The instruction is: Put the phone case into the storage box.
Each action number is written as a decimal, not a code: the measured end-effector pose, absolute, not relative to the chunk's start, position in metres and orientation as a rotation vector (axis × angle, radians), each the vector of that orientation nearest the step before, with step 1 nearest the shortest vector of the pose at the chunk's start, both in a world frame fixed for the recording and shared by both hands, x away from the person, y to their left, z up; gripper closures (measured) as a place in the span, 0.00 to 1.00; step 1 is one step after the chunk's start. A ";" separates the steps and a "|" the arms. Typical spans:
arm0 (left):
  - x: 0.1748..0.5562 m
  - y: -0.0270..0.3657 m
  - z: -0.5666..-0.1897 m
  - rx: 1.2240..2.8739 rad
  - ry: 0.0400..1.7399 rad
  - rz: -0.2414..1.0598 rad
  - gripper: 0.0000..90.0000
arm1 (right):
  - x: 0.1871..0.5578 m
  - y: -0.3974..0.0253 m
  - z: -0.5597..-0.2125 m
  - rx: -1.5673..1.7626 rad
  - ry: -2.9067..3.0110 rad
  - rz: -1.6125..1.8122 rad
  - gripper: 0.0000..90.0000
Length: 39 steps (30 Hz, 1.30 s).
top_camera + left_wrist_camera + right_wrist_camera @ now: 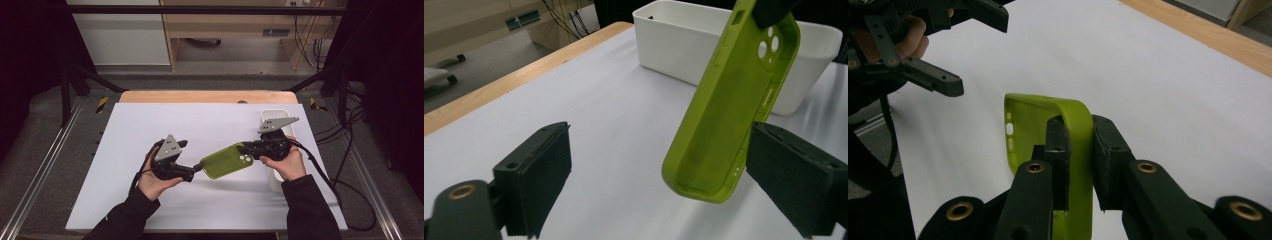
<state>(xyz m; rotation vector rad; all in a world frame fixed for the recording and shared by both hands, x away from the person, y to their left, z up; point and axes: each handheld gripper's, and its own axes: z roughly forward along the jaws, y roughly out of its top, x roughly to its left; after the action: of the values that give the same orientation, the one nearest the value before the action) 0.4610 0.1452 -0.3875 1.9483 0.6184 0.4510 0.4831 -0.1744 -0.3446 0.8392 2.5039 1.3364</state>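
Slippage is your risk: your right gripper [248, 149] is clamped on just the camera end of the green case [225, 161], held above the tabletop [150, 120] between the released left gripper [196, 170] jaws, near the bin [272, 116].

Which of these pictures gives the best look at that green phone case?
The left gripper view: the green phone case shows its hollow inside, camera holes and side slots. The high view shows it small, between both grippers; the right gripper view shows its wall edge-on, clamped.
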 end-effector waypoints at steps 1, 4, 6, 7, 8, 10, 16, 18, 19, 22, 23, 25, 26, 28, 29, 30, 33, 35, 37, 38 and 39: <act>0.461 0.147 -0.387 1.943 0.627 0.448 0.10 | 0.483 -0.175 -0.343 0.834 2.501 1.333 0.88; 0.461 0.152 -0.387 1.933 0.641 0.461 0.09 | 0.482 -0.177 -0.339 0.818 2.489 1.331 0.88; 0.461 0.155 -0.387 1.933 0.645 0.457 0.08 | 0.481 -0.178 -0.337 0.800 2.481 1.326 0.88; 0.461 0.157 -0.387 1.931 0.646 0.459 0.08 | 0.481 -0.178 -0.336 0.796 2.477 1.322 0.88; 0.461 0.159 -0.387 1.928 0.652 0.462 0.08 | 0.481 -0.178 -0.334 0.789 2.472 1.318 0.88; 0.461 0.165 -0.387 1.922 0.665 0.465 0.08 | 0.480 -0.179 -0.331 0.781 2.465 1.318 0.88; 0.459 0.186 -0.389 1.884 0.701 0.475 0.06 | 0.477 -0.181 -0.321 0.751 2.442 1.301 0.88; 0.458 0.194 -0.391 1.873 0.715 0.479 0.06 | 0.476 -0.182 -0.318 0.739 2.435 1.292 0.88; 0.458 0.196 -0.391 1.867 0.718 0.476 0.05 | 0.476 -0.182 -0.316 0.733 2.432 1.285 0.88; 0.457 0.207 -0.393 1.855 0.730 0.479 0.04 | 0.474 -0.183 -0.313 0.724 2.427 1.273 0.88; 0.456 0.210 -0.394 1.852 0.732 0.477 0.04 | 0.474 -0.183 -0.312 0.721 2.427 1.273 0.88; 0.455 0.216 -0.396 1.844 0.740 0.480 0.04 | 0.473 -0.183 -0.310 0.712 2.426 1.268 0.88; 0.454 0.219 -0.397 1.841 0.742 0.480 0.04 | 0.473 -0.183 -0.309 0.706 2.422 1.267 0.88; 0.453 0.225 -0.399 1.837 0.752 0.484 0.04 | 0.473 -0.183 -0.307 0.698 2.418 1.264 0.88; 0.453 0.228 -0.401 1.836 0.759 0.486 0.04 | 0.472 -0.183 -0.306 0.697 2.416 1.260 0.88; 0.452 0.232 -0.402 1.834 0.766 0.489 0.04 | 0.472 -0.183 -0.305 0.696 2.416 1.258 0.88; 0.451 0.241 -0.406 1.823 0.788 0.495 0.04 | 0.471 -0.183 -0.301 0.686 2.412 1.245 0.88; 0.450 0.247 -0.409 1.819 0.798 0.498 0.04 | 0.470 -0.182 -0.298 0.674 2.409 1.236 0.88; 0.449 0.252 -0.411 1.816 0.807 0.503 0.04 | 0.469 -0.182 -0.295 0.663 2.403 1.229 0.88; 0.449 0.255 -0.413 1.812 0.812 0.504 0.04 | 0.469 -0.182 -0.293 0.656 2.402 1.225 0.88; 0.448 0.257 -0.414 1.808 0.813 0.506 0.04 | 0.468 -0.181 -0.292 0.654 2.400 1.220 0.88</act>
<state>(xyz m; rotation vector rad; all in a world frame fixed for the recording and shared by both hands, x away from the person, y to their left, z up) 0.4485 0.2568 -0.4135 1.8078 0.8134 0.5057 0.4681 -0.1812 -0.2918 0.6536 2.3995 1.2199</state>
